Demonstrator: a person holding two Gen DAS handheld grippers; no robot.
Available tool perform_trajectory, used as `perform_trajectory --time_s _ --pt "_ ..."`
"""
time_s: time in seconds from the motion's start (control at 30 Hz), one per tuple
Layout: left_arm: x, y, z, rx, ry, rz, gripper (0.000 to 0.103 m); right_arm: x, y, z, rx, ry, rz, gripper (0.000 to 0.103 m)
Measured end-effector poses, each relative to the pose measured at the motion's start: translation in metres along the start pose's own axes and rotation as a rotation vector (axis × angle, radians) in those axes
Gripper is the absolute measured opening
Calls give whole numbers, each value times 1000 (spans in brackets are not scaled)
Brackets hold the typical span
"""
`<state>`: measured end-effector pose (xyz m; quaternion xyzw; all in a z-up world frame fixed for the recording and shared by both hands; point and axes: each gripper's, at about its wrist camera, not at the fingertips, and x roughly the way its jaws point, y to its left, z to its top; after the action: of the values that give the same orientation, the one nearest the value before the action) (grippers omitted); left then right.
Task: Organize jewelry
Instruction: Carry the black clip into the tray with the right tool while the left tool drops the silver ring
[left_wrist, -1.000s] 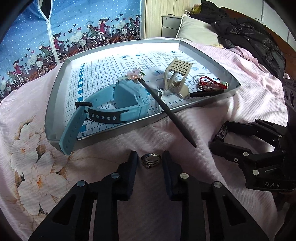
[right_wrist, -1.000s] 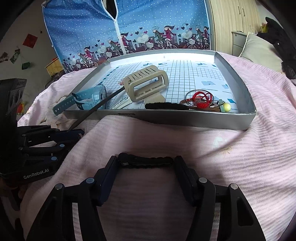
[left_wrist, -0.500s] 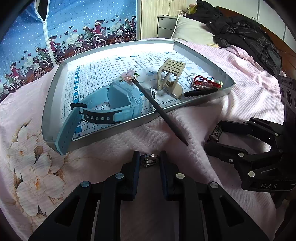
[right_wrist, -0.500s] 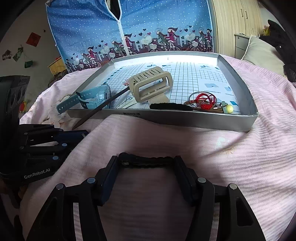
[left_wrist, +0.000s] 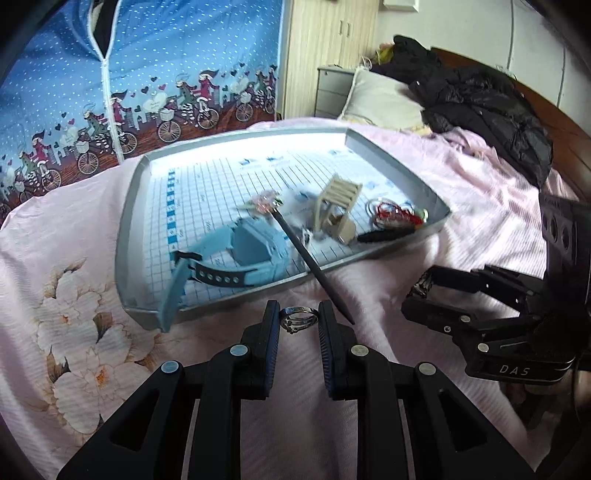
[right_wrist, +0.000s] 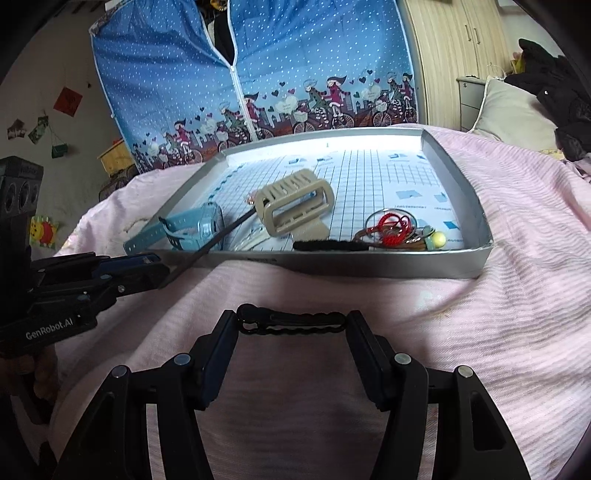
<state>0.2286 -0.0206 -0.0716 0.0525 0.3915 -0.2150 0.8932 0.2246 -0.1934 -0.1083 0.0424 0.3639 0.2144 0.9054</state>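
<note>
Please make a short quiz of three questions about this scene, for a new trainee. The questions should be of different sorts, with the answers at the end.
1. True or false: the left gripper holds a silver ring between its fingers.
2. Multiple choice: the black hair clip in the right gripper is: A) inside the tray, B) over the pink bedspread, in front of the tray, C) on the pillow.
3. Fill in: the long dark hair stick leans over the near rim of the ____ .

Key: 1 true. 2 B. 3 tray; the blue watch and the beige claw clip lie inside it.
</note>
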Motion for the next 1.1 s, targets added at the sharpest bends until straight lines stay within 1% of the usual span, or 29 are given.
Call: perform_trajectory --time_s 0.1,0.2,0.33,0.4,0.47,0.57,0.63,0.77,0.87,1.0,1.1 --pt "-11 10 5 -56 -56 -5 17 -5 -1 2 7 -28 4 58" --pt "-21 20 9 -108 -110 11 17 -11 0 4 1 -64 6 58" --pt "-25 34 16 -151 -174 74 17 -14 3 12 -19 -108 5 58" --pt "-24 40 20 -168 -182 110 17 -10 3 18 -18 -121 1 58" --pt "-25 46 24 -184 -196 119 17 -4 4 27 -11 -134 -3 58" --pt "-23 56 29 -203 -202 136 17 3 7 39 -20 -167 -9 58" --pt "-19 65 32 -229 -195 139 17 9 10 45 -34 -172 -16 58" --pt "-10 82 31 -266 -157 157 17 25 12 45 -50 -134 -16 58" --pt "-7 88 27 -287 -140 178 17 32 8 45 -32 -113 1 58" --pt "-4 85 23 -265 -122 184 17 40 4 48 0 -91 15 58" --pt "0 83 22 -249 -108 187 17 43 7 46 -14 -74 11 58"
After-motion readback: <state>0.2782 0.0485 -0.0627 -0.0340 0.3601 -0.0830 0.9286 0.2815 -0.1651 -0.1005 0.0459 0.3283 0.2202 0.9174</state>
